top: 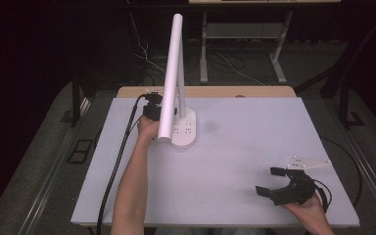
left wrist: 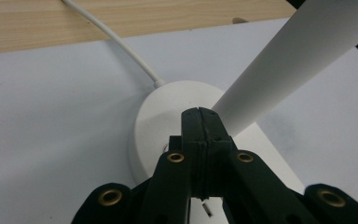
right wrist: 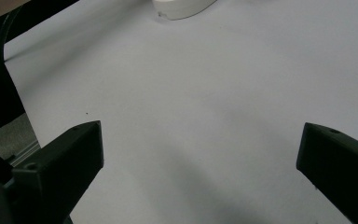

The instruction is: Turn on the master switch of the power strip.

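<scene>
White tabletop [top: 235, 161] w/ a wood strip [top: 215, 91] along its far edge; a white cord [left wrist: 121, 44] runs from there to the desk lamp [top: 176, 93]. Lamp sits far-left on the tabletop: oval white base, thin upright post, long white tube head tilted up. Left gripper [left wrist: 199, 114] at the lamp base, its fingers pressed fully together, nothing between them. Right gripper [top: 274, 183] near the front-right edge, well apart from the lamp, fingers spread wide, empty.

From above the near edge we look forward and down across the white table [top: 254, 147]. Riding the left gripper [left wrist: 200, 112], we sit close behind the desk lamp's base [left wrist: 168, 116]. From the right gripper [right wrist: 200, 154] we look low across the tabletop toward that same base [right wrist: 182, 8].
</scene>
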{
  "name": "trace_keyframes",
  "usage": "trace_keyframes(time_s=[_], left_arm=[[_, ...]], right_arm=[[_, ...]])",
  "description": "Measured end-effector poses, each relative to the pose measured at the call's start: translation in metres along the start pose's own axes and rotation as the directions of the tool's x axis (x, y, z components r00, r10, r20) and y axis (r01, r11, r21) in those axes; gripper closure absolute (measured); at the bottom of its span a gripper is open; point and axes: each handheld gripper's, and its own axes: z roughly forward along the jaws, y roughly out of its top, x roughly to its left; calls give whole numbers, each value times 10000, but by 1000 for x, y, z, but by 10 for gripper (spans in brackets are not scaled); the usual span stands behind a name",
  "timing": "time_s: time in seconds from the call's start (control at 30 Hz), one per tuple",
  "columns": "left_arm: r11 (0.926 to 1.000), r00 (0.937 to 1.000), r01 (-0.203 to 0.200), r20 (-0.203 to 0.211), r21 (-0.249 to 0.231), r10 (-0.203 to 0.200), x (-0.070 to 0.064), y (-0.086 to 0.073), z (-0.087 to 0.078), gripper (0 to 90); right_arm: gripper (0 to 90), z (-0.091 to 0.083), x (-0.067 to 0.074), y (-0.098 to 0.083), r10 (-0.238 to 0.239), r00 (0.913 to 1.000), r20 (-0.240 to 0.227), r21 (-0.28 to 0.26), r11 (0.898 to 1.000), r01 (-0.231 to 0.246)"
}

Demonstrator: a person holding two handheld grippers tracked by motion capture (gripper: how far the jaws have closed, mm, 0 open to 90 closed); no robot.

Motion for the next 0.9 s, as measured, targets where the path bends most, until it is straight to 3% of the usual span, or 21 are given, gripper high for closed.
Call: trace_keyframes(time_s=[0.33,0.6,0.83,0.9], left_arm=[[9999,9993,26,-362,160,-20,1,-3,7,900],[9990,9973,-207,-696,388,234,-1,-4,9,900],[9985,9974,-306,-635,450,334,-3,-4,9,900],[9980,9989,-326,-313,548,344,-3,-5,11,900]], right_arm=[[0,0,0,0,-16,10000,-34,27,10000,16],[0,1,0,0,-53,10000,-61,20,10000,53],[0,1,1,0,-53,10000,-57,34,10000,53],[0,1,1,0,-76,10000,-47,45,10000,76]])
